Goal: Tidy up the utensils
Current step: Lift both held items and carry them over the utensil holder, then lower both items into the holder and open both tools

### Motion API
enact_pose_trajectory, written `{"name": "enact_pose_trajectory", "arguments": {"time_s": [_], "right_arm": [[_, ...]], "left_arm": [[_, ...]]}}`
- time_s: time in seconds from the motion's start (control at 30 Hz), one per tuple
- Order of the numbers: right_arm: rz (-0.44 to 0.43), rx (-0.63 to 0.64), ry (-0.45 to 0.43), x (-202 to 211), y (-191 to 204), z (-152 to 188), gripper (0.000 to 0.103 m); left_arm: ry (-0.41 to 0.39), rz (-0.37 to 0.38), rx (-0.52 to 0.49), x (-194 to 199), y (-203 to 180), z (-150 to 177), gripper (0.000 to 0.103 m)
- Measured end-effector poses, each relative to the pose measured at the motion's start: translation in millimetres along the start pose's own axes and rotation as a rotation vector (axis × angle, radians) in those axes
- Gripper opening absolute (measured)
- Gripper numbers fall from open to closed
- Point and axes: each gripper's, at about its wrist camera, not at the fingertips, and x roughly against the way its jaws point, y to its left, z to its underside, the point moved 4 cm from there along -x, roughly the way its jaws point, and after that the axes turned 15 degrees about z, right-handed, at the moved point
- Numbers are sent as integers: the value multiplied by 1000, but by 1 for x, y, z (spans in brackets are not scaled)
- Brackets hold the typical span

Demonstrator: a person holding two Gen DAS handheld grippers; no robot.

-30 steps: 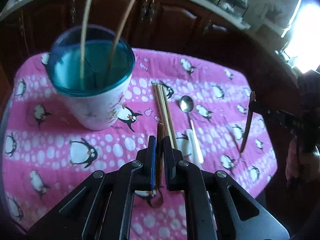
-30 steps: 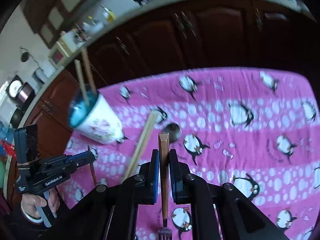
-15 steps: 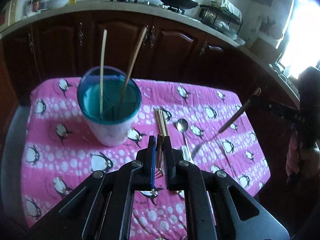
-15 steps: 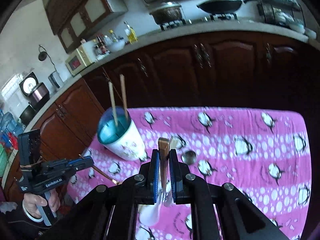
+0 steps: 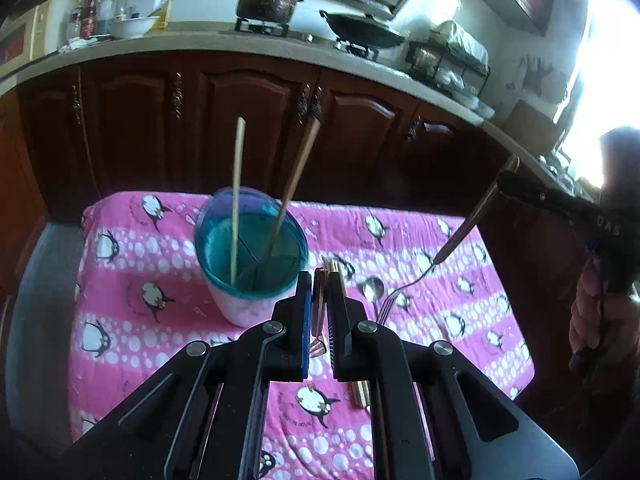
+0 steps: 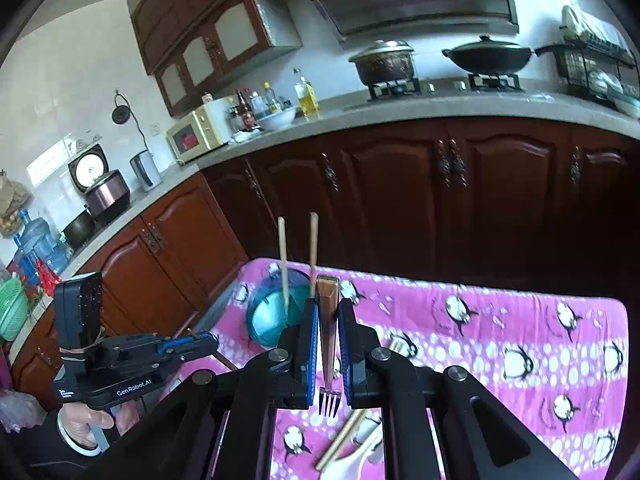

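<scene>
Pink penguin tablecloth (image 5: 160, 248), dark wood cabinets (image 5: 248, 120), stovetop pots (image 6: 384, 62)

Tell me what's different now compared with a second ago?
Both grippers have risen away from the cloth, each lifting a fork. The left gripper stays shut on its fork, and the right gripper on its fork, tines hanging down. Nothing was let go. The cup with its two chopsticks, the spoon and the loose chopsticks on the cloth stayed put.

Pink penguin-print tablecloth (image 5: 132, 320), teal-rimmed white cup (image 5: 250, 256), dark brown cabinets (image 5: 248, 128)
</scene>
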Motion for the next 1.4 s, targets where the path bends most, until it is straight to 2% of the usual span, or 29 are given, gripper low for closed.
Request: {"name": "enact_pose_trajectory", "arguments": {"time_s": [0.2, 0.37, 0.67, 0.77, 0.97, 1.3, 1.4], "right_arm": [[-31, -5, -54, -3, 15, -29, 9], [-39, -12, -82, -21, 32, -51, 9], [-16, 9, -89, -75, 59, -65, 9], [-6, 15, -82, -94, 65, -62, 9], [-11, 20, -13, -130, 70, -48, 9], [-34, -2, 156, -179, 61, -11, 10], [-64, -20, 156, -179, 56, -9, 10]], "left_arm": [[-74, -42, 11, 20, 19, -37, 6], [-91, -88, 18, 9, 36, -56, 6], [-19, -204, 18, -36, 70, -56, 6], [-5, -213, 50, -46, 85, -51, 6], [32, -223, 57, -67, 93, -39, 6], [67, -236, 95, -90, 104, -25, 6], [70, -234, 122, -92, 108, -23, 6]]}}
